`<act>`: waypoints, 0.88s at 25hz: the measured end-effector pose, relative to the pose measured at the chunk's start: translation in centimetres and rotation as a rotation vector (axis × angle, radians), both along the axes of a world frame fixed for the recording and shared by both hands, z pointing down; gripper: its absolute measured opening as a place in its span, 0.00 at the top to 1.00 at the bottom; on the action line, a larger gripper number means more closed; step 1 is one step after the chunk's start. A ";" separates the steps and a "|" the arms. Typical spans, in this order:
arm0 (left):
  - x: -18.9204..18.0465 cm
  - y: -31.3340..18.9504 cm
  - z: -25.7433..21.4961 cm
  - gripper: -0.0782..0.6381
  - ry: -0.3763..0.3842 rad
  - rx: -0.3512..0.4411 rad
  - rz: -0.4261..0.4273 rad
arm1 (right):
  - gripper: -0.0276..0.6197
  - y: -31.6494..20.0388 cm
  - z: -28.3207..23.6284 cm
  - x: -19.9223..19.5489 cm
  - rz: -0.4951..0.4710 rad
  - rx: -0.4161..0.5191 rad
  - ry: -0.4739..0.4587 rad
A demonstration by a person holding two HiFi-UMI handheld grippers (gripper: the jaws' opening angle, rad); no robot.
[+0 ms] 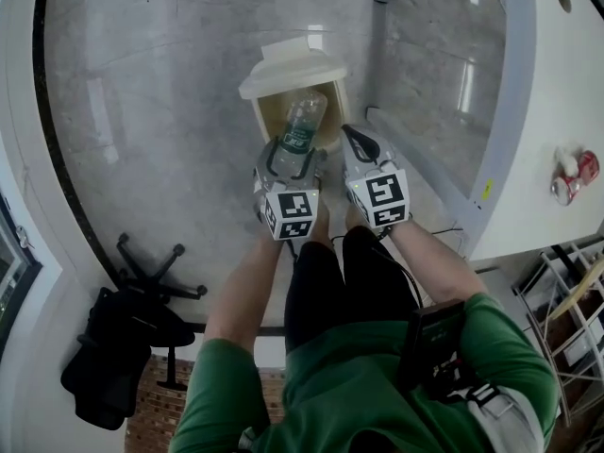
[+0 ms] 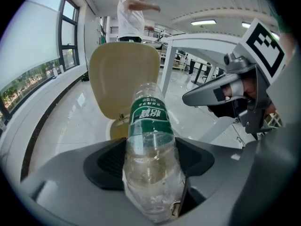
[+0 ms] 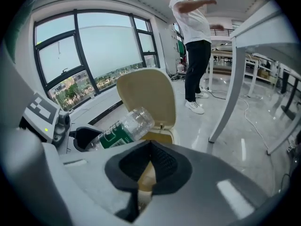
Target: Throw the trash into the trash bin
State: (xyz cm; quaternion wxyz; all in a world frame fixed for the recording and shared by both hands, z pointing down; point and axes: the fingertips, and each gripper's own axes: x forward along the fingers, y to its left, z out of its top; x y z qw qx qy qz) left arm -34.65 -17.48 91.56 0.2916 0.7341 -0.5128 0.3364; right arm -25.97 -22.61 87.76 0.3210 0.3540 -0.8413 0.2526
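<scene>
Head view: my left gripper [image 1: 291, 154] points the bottle [image 1: 302, 125] lengthwise into the open trash bin [image 1: 283, 72], far end over its mouth. Left gripper view: jaws pinching the bottle. Right gripper view: right gripper [image 3: 149, 147] alongside, jaws pressed together, empty.

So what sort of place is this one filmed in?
Most likely an office or lab workroom: white tables on a polished stone-look floor, a black swivel chair, and tall windows along one wall.
</scene>
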 end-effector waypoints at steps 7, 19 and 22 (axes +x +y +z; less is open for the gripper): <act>0.0 -0.6 4.4 0.42 -0.057 -0.069 0.065 | 0.95 0.0 3.5 0.0 0.002 -0.028 0.029; 0.1 -2.7 8.7 0.42 -0.192 -0.207 0.134 | 0.95 0.1 5.6 0.2 0.024 -0.051 0.044; 0.3 -2.9 9.4 0.42 -0.192 -0.230 0.135 | 0.95 0.0 5.8 0.6 0.029 -0.054 0.055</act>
